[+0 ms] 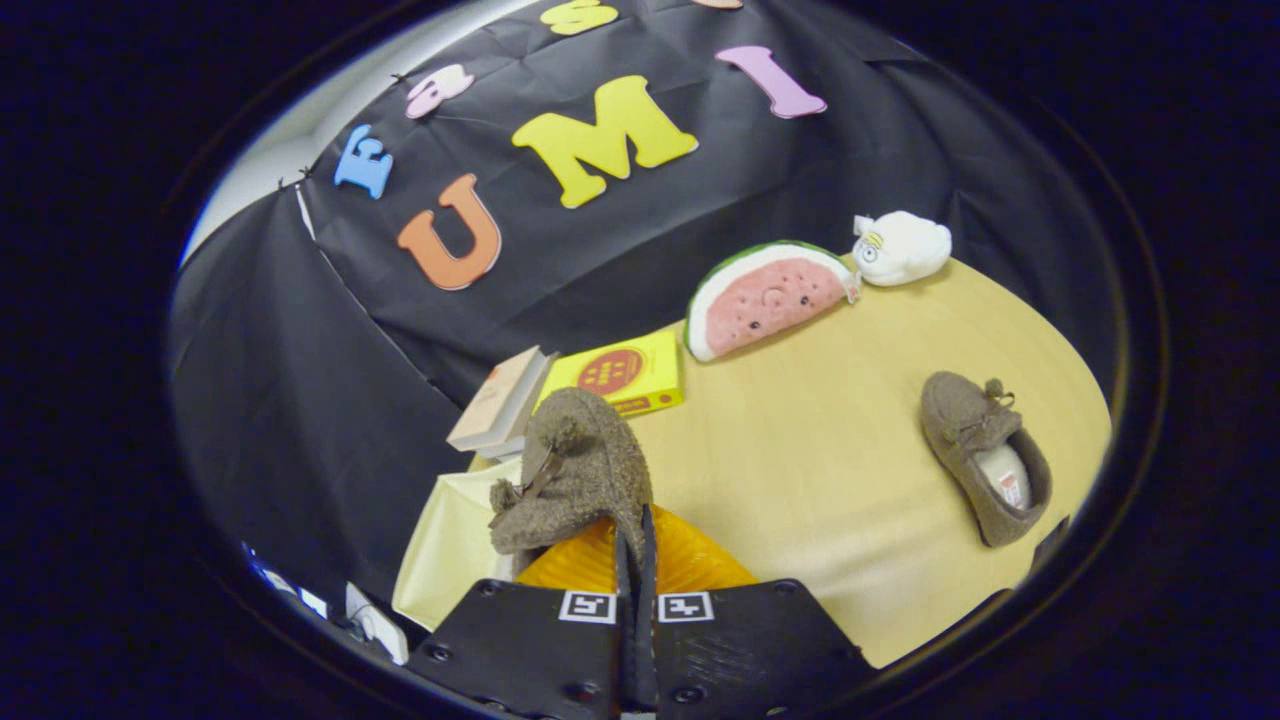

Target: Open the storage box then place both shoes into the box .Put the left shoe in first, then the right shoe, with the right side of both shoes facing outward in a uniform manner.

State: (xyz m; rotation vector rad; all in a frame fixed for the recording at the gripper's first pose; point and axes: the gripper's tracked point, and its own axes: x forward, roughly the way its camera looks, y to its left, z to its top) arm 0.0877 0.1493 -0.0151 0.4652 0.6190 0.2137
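My gripper is shut on the edge of a fuzzy brown shoe, which hangs toe-up just ahead of the fingers, its orange sole facing me. Below and to the left of it lies the pale cream storage box, partly hidden by the shoe. The second brown shoe lies on the wooden table far to the right, opening up, with a white insert inside.
Beyond the held shoe lie a book and a yellow box. A watermelon plush and a white plush sit at the table's far edge against the black cloth wall.
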